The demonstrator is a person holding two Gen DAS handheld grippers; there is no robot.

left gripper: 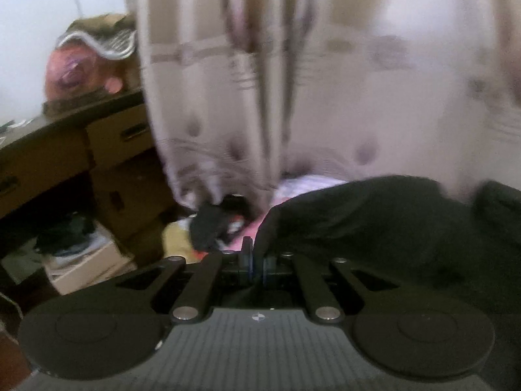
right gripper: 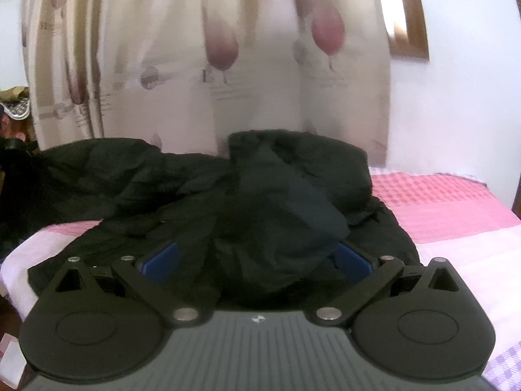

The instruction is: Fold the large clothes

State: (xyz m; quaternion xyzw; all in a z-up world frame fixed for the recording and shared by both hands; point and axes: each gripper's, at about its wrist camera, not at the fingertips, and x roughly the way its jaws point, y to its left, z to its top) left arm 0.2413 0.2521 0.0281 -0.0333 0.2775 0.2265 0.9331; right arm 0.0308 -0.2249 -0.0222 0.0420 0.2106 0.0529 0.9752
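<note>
A large black garment (right gripper: 276, 195) lies rumpled on a bed with a pink and white cover (right gripper: 439, 202). My right gripper (right gripper: 257, 260) is low over its near edge, jaws spread wide. A mound of the black cloth bulges between the blue pads (right gripper: 159, 260), and I see no pinch. In the left wrist view the same black garment (left gripper: 390, 228) drapes away to the right from my left gripper (left gripper: 257, 265). That gripper's fingers are together on the garment's edge. The picture is blurred with motion.
A beige patterned curtain (right gripper: 260, 81) hangs behind the bed. To the left are a dark wooden desk (left gripper: 49, 150), cardboard boxes (left gripper: 130, 195) and loose clothes on the floor (left gripper: 208, 224). A wooden window frame (right gripper: 410, 32) sits on the right wall.
</note>
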